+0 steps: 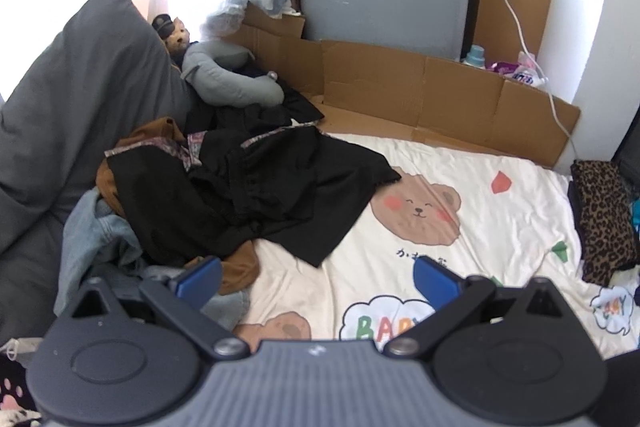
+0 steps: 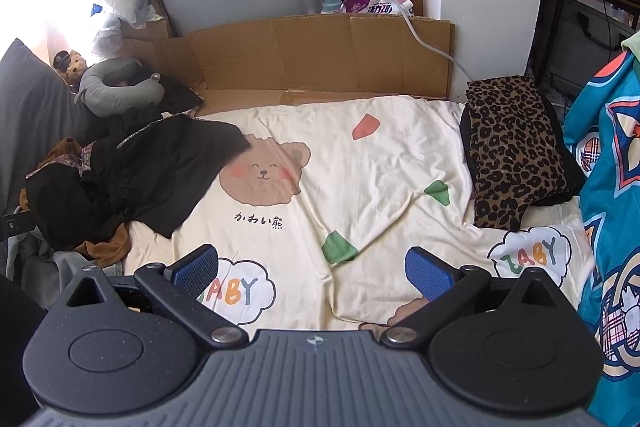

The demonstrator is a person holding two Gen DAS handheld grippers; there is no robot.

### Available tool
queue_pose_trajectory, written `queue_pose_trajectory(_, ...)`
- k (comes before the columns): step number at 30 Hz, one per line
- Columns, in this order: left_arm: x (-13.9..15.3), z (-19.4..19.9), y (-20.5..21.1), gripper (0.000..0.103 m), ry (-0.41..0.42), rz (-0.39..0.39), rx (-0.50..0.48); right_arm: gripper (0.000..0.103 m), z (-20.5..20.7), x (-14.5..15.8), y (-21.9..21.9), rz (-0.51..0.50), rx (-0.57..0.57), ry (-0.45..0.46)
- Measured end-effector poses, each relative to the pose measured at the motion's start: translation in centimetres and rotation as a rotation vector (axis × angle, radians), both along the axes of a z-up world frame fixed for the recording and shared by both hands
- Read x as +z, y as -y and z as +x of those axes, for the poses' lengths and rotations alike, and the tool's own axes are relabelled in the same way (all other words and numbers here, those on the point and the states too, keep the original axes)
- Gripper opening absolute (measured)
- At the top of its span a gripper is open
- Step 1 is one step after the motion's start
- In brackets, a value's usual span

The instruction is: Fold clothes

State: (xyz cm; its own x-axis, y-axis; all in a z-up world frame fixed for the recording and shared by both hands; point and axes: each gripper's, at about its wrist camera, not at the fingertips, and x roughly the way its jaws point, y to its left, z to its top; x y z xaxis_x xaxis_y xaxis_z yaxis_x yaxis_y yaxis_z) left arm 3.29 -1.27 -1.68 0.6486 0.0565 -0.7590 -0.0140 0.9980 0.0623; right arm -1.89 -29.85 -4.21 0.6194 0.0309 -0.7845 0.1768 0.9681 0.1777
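Left gripper (image 1: 316, 277): fingers spread wide with nothing between the blue pads, hovering over the near edge of the bed and facing the pile at about ten o'clock.
Right gripper (image 2: 312, 267): just as wide apart and just as empty, poised over the bare middle of the sheet.
Black garment (image 1: 256, 183): top of the heap, at ten o'clock from the left gripper and nine o'clock from the right one. It looks thin, limp and light, so I'd expect it to sag and slide when lifted, not hold any shape.
Where to take hold: the loose black corner (image 1: 320, 259) lying flat on the sheet nearest the left gripper seems the easiest pinch; the patterned trim band (image 1: 188, 147) marks a firmer hem further back.
Rest of the pile: brown cloth (image 1: 236, 271) and faded denim (image 1: 100, 239) sit under and beside the black one, touching it. The denim should be heavier and stiffer, and may drag along if the black piece is pulled low.
Folded stack: a leopard-print piece (image 2: 516, 155) lies at two o'clock from the right gripper, well apart from the heap.
Open room: the bear-print sheet (image 2: 380, 167) is bare between pile and stack, wrinkled but roomy enough to spread a garment.
Edges: cardboard wall (image 2: 320, 51) at twelve o'clock, grey pillow (image 1: 64, 99) at nine, a hanging teal cloth (image 2: 608, 207) crowding three o'clock, and a white cable (image 2: 400, 7) trailing down the cardboard.
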Motion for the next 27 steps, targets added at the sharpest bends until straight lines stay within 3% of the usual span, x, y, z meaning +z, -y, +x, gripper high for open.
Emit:
queue_pose_trajectory(15, -0.73, 0.28, -0.33, 0.100, -0.043, -0.049, -0.019, 0.103, -0.06, -0.25, 0.00, -0.001, -0.003, -0.013)
queue_pose_trajectory(27, -0.86, 0.27, -0.09, 0.099, -0.048, -0.043, -0.009, 0.103, -0.05, -0.11, -0.01, -0.003, 0.004, -0.006)
